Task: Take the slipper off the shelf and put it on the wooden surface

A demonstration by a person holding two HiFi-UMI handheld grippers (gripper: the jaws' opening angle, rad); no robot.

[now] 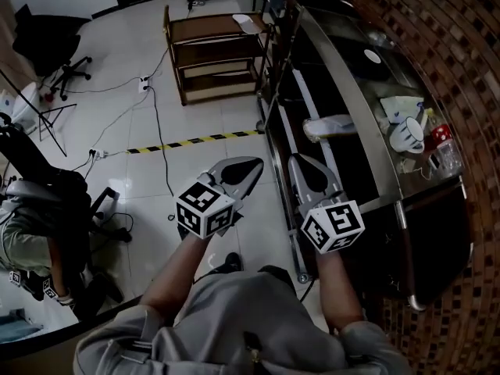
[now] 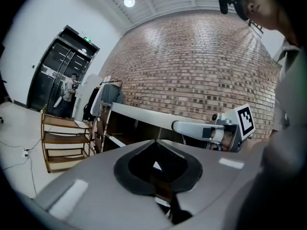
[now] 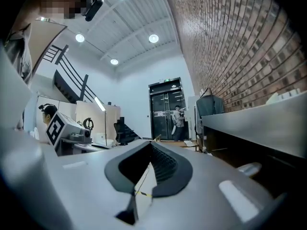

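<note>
A pale slipper [image 1: 332, 125] lies on a shelf inside the dark metal unit [image 1: 344, 76] on the right; in the right gripper view it shows as a pale shape [image 3: 249, 168] low on the right. The wooden rack [image 1: 215, 53] stands on the floor farther ahead, with a white item [image 1: 250, 23] on its top board. My left gripper [image 1: 254, 162] [image 2: 154, 143] hovers over the tiled floor, shut and empty. My right gripper [image 1: 301, 160] [image 3: 149, 145] is beside the unit's front rail, short of the slipper, also shut and empty.
The unit's grey top holds a white mug [image 1: 406, 135], a red item [image 1: 440, 133] and papers. Yellow-black tape [image 1: 195, 141] and cables cross the floor. An office chair [image 1: 62, 69] and a seated person [image 1: 31, 241] are at the left. A brick wall [image 1: 445, 45] runs behind the unit.
</note>
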